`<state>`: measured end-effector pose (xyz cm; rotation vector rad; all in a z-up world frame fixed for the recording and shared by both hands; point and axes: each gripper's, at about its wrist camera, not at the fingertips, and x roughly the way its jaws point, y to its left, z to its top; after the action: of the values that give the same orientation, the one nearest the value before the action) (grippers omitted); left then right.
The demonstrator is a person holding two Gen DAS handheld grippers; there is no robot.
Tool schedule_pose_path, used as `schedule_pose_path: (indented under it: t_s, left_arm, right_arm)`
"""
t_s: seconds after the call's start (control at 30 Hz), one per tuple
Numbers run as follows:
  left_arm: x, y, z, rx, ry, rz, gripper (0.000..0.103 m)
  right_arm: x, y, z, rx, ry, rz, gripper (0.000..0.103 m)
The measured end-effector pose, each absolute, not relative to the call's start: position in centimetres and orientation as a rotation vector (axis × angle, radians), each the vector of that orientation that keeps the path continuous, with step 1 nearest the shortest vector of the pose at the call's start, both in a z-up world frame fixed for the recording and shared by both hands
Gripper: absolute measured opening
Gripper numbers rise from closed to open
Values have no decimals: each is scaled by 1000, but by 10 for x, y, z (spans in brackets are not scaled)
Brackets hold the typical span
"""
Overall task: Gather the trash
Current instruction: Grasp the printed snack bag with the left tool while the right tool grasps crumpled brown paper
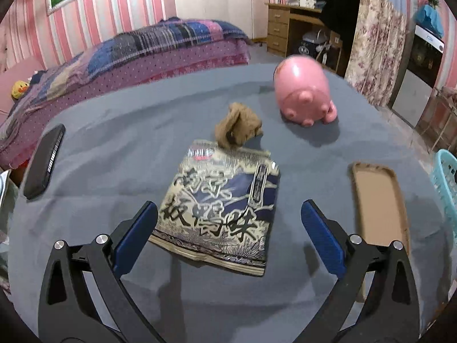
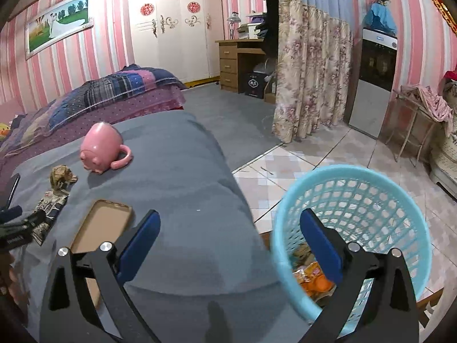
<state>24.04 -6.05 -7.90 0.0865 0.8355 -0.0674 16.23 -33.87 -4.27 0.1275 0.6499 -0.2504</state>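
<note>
A flat printed snack packet lies on the grey-covered table, directly ahead of my open, empty left gripper, partly between its blue fingers. A crumpled brown paper wad sits just beyond the packet. Both also show in the right wrist view, the wad and the packet at the left. My right gripper is open and empty at the table's right edge. A light blue mesh basket stands beside the table on the floor, with orange wrappers inside.
A pink pig-shaped mug lies on its side at the back of the table. A tan phone case lies at the right, a black phone at the left. The basket's rim shows at the far right. A bed stands behind.
</note>
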Motion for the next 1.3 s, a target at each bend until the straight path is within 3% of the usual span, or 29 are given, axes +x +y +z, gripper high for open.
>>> schedule_pose_path:
  t_s: [0.2, 0.27, 0.33, 0.43, 0.73, 1.23, 1.3]
  left_arm:
    - [246, -56, -93, 77, 880, -107, 58]
    - [244, -54, -89, 57, 886, -158, 31]
    - [238, -48, -85, 46, 893, -192, 21]
    - [227, -36, -75, 61, 872, -189, 15]
    - [215, 36, -39, 18, 792, -83, 15]
    - [230, 146, -39, -78, 735, 169, 15]
    - [232, 152, -36, -71, 734, 187, 15]
  right_arm:
    - [171, -310, -43, 41, 661, -261, 96]
    - [172, -303, -43, 22, 677, -234, 96]
    - [173, -300, -42, 28, 689, -183, 96]
    - [174, -291, -42, 62, 707, -100, 96]
    - [195, -235, -37, 45, 706, 0, 96]
    - [283, -105, -56, -12, 780, 173, 94]
    - [298, -96, -65, -2, 809, 175, 89]
